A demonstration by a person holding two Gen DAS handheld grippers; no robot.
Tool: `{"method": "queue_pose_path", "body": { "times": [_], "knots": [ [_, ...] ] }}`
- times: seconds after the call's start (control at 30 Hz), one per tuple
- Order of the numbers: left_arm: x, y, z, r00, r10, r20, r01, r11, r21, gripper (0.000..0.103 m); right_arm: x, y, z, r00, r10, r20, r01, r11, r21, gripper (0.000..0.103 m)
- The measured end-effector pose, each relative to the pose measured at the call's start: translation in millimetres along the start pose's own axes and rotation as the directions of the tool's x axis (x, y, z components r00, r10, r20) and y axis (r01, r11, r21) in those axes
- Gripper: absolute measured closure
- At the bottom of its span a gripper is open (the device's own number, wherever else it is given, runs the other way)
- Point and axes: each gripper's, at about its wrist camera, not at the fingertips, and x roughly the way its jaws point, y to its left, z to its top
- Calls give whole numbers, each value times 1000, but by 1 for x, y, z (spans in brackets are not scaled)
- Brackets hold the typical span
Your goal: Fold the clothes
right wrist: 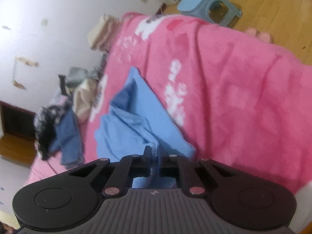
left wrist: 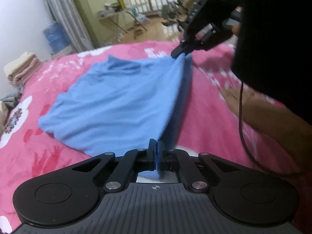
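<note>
A blue garment [left wrist: 117, 101] is spread over a pink blanket [left wrist: 204, 117] with white and red flower prints, which covers a bed. One edge of the garment is raised off the blanket and is stretched between the two tools, while the rest lies flat to the left in the left wrist view. The left gripper [left wrist: 155, 152] is seen closed, its jaws pressed together on a fold of the blue cloth, a scrap of which shows behind them. The right gripper [left wrist: 181, 51] is seen in the same view at the far corner of the raised edge, with its fingers pinched on the cloth there; in the right wrist view the same tool [right wrist: 154, 156] is seen with its jaws nearly together and a bunched ridge of blue fabric [right wrist: 136, 120] caught between them. A black cable [left wrist: 241, 120] is seen hanging down at the right, beside a dark sleeve [left wrist: 273, 39]. A folded striped towel [left wrist: 21, 68] lies at the far left edge of the bed. A heap of other clothes [right wrist: 58, 128], including something denim, is piled at the side of the bed near a white wall [right wrist: 48, 19]. A light blue plastic stool [right wrist: 210, 5] stands on the wooden floor [right wrist: 273, 9] beyond the bed.
</note>
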Motion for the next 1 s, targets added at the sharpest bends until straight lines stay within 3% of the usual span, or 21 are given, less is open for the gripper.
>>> {"method": "queue_pose_path", "body": {
  "times": [0.23,0.6,0.77,1.0],
  "knots": [
    [3,2,-1,1000,-22,-14,22,1000,9,103,-8,17,-7,998,-51,40,57,987,-150,98],
    [9,7,-1,998,-50,-30,49,998,-28,103,-13,18,-10,993,-85,78,102,963,-249,99],
    [2,8,3,999,-27,20,27,999,-28,103,-31,36,-8,987,2,159,50,945,-324,99],
    [11,1,7,999,-36,2,36,999,6,103,-19,11,-4,989,-88,116,120,944,-309,99]
  ]
}}
